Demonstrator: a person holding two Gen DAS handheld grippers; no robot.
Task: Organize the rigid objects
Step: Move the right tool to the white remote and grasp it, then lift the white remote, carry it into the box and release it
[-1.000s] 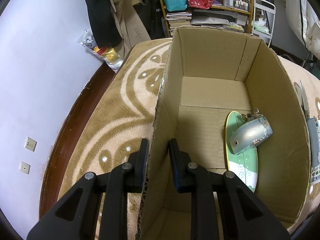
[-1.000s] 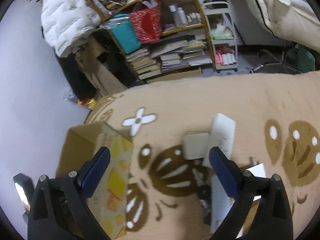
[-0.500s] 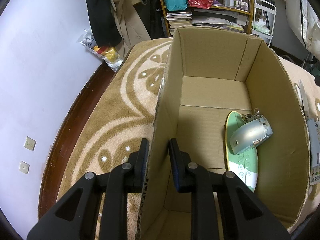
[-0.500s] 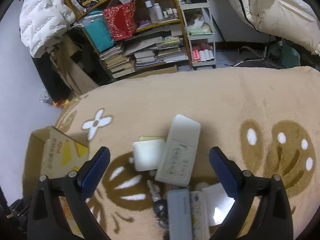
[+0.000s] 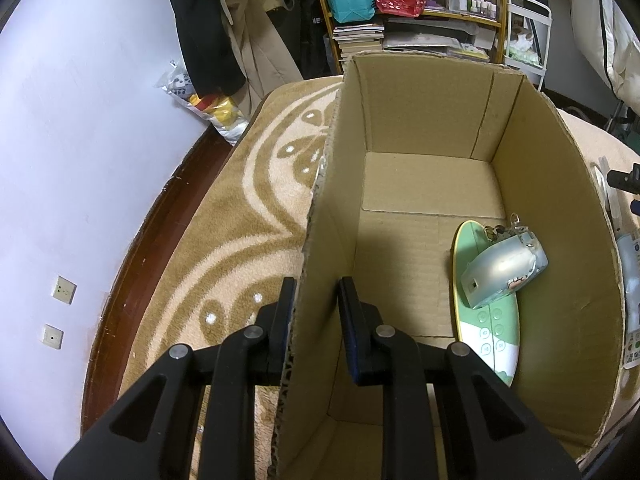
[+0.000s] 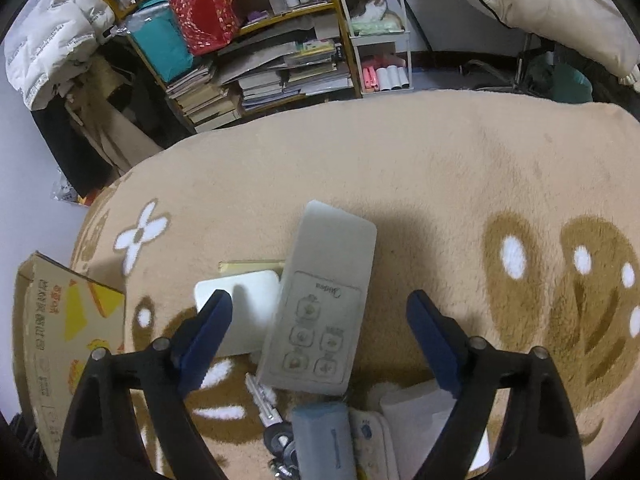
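Moved: right gripper [image 6: 320, 312] has swung from the box corner to over the remote; left gripper [image 5: 316, 316] unchanged
Left gripper: clamped on the near left wall of one cardboard box [image 5: 424, 120]; one finger outside, one inside
Box contents: two things; one green oval remote [image 5: 486, 320] flat on the floor, one silver device [image 5: 502, 270] lying on it
Right gripper: jaws spread wide, holding nothing; hanging over the carpet [image 6: 440, 168]
Carpet items: one white remote [image 6: 320, 308] between the fingers; one white square pad [image 6: 244, 312] touching its left edge; one key [image 6: 260, 396]; one grey-blue case [image 6: 324, 440]
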